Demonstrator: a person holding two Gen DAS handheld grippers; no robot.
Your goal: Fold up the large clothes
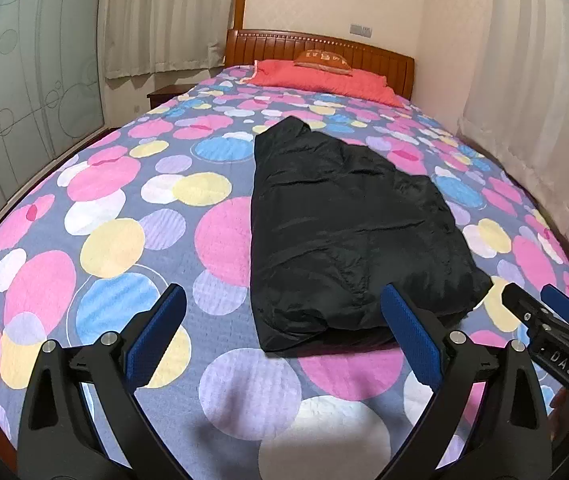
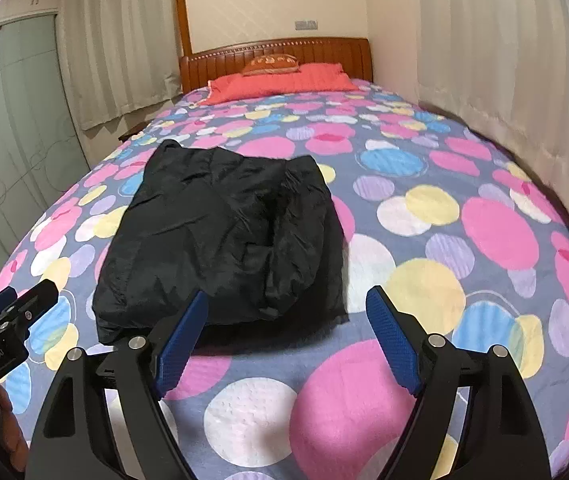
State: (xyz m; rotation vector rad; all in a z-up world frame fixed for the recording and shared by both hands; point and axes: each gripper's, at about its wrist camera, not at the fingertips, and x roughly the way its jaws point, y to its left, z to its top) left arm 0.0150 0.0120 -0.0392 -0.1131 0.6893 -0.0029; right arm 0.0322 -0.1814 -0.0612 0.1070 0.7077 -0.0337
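Note:
A black puffy jacket lies folded into a thick bundle on the dotted bedspread; it also shows in the right wrist view. My left gripper hovers above the jacket's near edge, open, with nothing between its blue pads. My right gripper is open too and holds nothing, above the jacket's near right corner. Each gripper appears in the other's view: the right gripper at the right edge, the left gripper at the left edge.
A red quilt and a small orange cushion lie against the wooden headboard. Pale curtains hang close along the bed's right side. A frosted glass door and a dark nightstand stand to the left.

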